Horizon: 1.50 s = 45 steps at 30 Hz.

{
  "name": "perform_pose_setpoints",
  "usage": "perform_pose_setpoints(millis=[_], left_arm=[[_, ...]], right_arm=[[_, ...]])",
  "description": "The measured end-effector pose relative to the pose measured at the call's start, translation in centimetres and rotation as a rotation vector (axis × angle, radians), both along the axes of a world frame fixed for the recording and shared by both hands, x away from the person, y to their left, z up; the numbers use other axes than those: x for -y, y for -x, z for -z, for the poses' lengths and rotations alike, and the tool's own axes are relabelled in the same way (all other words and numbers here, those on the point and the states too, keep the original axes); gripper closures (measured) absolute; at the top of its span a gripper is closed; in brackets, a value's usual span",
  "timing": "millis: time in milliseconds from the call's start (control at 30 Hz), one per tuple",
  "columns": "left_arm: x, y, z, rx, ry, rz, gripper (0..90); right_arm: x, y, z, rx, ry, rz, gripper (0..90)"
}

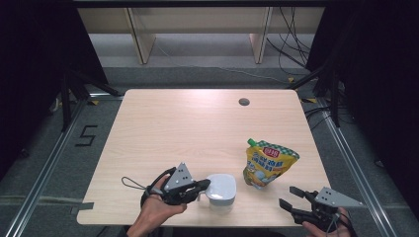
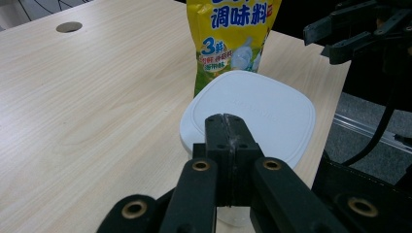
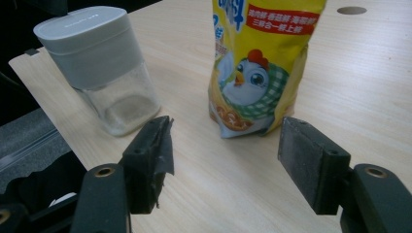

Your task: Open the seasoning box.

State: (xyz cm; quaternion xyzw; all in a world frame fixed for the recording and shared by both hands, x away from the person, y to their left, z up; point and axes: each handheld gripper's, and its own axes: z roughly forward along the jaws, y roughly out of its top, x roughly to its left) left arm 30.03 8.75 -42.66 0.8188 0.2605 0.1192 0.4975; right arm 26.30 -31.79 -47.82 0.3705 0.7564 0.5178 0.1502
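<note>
**Closed left tool at a lidded jar, open right tool short of a seasoning pouch**

A pale wooden desk (image 1: pixel 197 138) is seen from above, ringed by grey floor, dark curtains and trailing cables, with a small round hole near its far edge. Near the front edge a clear jar (image 1: pixel 220 192) with a white, rounded-square lid is standing. Just beside it, toward the right, a yellow seasoning pouch (image 1: pixel 269 163) is standing upright, printed with a cartoon chicken and sealed at its spout.

The left tool (image 1: pixel 203 185) is held against the jar's left side with its jaws pressed fully together; in the left gripper view their tips meet over the lid's near edge, and whether a tab or handle is pinched between them cannot be told. The right tool (image 1: pixel 289 196) is held near the desk's front right corner, its jaws apart and empty, pointed at the pouch but apart from it.

Inside the jar, a thin layer of pale powder appears to be lying at the bottom; the rest looks empty. The pouch looks full.

Risks, as judged: the light jar could be tipped or dragged off the near edge if pulled sideways. The soft pouch could be toppled or buckled if squeezed low down.
</note>
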Motion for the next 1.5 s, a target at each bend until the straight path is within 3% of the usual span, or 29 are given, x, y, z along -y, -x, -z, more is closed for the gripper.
perform_pose_setpoints(millis=[100,133,267,300,367,400,467,500,600,633,667,700,733,833,933,1133,1167,1200,1333,1467,1500], left_arm=[[-0.2,-0.1,0.1,0.012,-0.002,0.011,89.0],[-0.2,0.0,0.2,0.005,0.014,0.006,89.0],[-0.3,0.0,0.2,0.0,0.018,-0.001,89.0],[-0.4,0.0,0.2,0.001,0.02,0.001,89.0],[-0.5,0.0,0.3,-0.002,0.024,-0.003,89.0],[-0.5,0.0,0.3,-0.001,0.026,-0.003,89.0],[-0.5,-0.1,0.3,0.012,0.019,0.008,89.0],[-0.6,-0.4,0.3,0.042,0.021,0.021,88.9],[-0.7,-0.1,0.4,0.022,0.031,0.002,89.0],[-0.6,0.1,0.4,0.001,0.039,-0.003,88.9],[-0.6,0.1,0.4,0.001,0.041,0.001,88.9],[-0.7,0.0,0.4,0.006,0.038,0.009,88.9],[-0.6,0.2,0.5,-0.018,0.057,-0.014,88.9],[-0.8,0.1,0.6,-0.004,0.052,-0.006,89.0],[-0.7,0.2,0.6,-0.017,0.068,-0.016,88.9],[-1.0,0.2,0.5,-0.014,0.041,-0.023,89.0],[-1.1,0.2,0.6,-0.007,0.037,-0.017,89.0],[-1.0,0.3,0.7,-0.02,0.057,-0.027,89.0],[-1.0,0.3,0.6,-0.018,0.051,-0.021,88.9],[-1.0,0.3,0.7,-0.019,0.06,-0.017,88.9],[-1.1,0.3,0.6,-0.02,0.052,-0.021,88.9]], right_arm=[[-0.7,0.0,-0.2,0.002,-0.01,-0.029,43.5],[-0.9,0.2,-0.4,-0.017,-0.011,-0.023,44.6],[-1.3,-0.1,-0.4,0.023,0.008,-0.06,50.7],[-1.9,0.1,-0.6,-0.002,-0.018,-0.064,58.5],[-2.1,0.1,-0.7,-0.007,-0.015,-0.07,60.8],[-2.5,-0.1,-0.8,0.029,-0.011,-0.094,66.8],[-2.7,-0.1,-0.9,0.03,-0.012,-0.104,69.3],[-3.3,-0.3,-1.0,0.051,-0.007,-0.122,73.0],[-3.7,-0.6,-1.0,0.081,0.014,-0.142,76.0],[-4.2,-0.5,-1.1,0.047,0.0,-0.153,78.5],[-4.5,-0.5,-1.1,0.033,0.001,-0.15,79.4],[-4.6,-0.9,-1.1,0.076,0.022,-0.173,80.2],[-5.0,-0.9,-1.1,0.075,0.012,-0.174,81.1],[-5.9,-1.0,-1.2,0.074,0.021,-0.194,82.6],[-6.2,-1.1,-1.3,0.087,0.022,-0.216,84.0],[-7.5,-1.3,-1.6,0.087,0.011,-0.24,88.1],[-8.0,-1.4,-1.6,0.108,0.01,-0.255,89.2],[-8.2,-1.3,-1.6,0.096,0.019,-0.261,89.7],[-8.9,-1.5,-1.6,0.096,0.001,-0.283,90.0],[-9.7,-1.8,-2.0,0.11,0.018,-0.29,90.0],[-10.0,-1.9,-2.0,0.103,0.001,-0.301,90.0]])
